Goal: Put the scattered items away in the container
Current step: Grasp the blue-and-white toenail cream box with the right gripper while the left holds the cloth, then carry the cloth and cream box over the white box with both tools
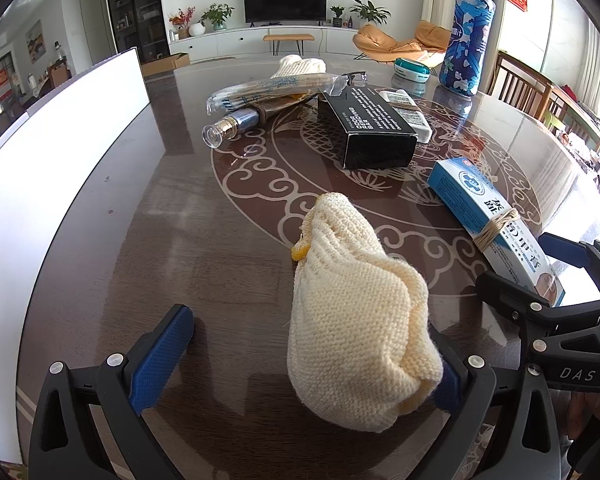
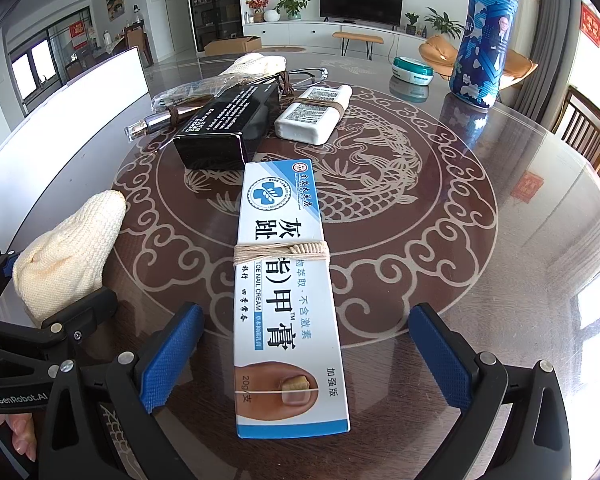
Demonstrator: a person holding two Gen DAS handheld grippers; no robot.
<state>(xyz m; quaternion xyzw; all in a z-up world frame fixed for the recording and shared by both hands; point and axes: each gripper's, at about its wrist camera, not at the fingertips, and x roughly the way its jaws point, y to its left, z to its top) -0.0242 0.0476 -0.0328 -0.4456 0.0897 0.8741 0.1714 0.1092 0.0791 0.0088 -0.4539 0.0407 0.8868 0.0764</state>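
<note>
Nothing visibly packed: every item in sight lies out on the round table [image 2: 500,280], and the container's inside is hidden, so this looks like the early stretch.
Container: white wall of a bin [image 1: 60,152] at the left table edge, just beside the spread; its contents cannot be seen.
Left gripper [image 1: 312,364]: fingers spread wide, a cream knit glove [image 1: 352,312] lying between them and resting against the right pad; not pinched.
Right gripper [image 2: 306,360]: fingers spread, straddling the near end of the toe nail cream box [image 2: 284,280] without touching it.
Gloves: two, the second cream glove [image 1: 300,66] lying far back behind the pile.
Boxes: two, the blue-white cream box bound with twine and a black carton [image 2: 224,128] mid-table.
White bottle: one [image 2: 312,114], flat, banded with twine, beside the black carton.
Glass vial: one [image 1: 232,126], on its side.
Plastic-wrapped stick: one [image 1: 268,90], possibly a brush; the wrap blurs it.
Glasses: one pair [image 1: 350,78], partly hidden.
Teal-lidded jar: one [image 2: 414,70].
Blue patterned bottle: one [image 2: 484,40], upright, well apart.
Left to do: about ten items, by my count.
</note>
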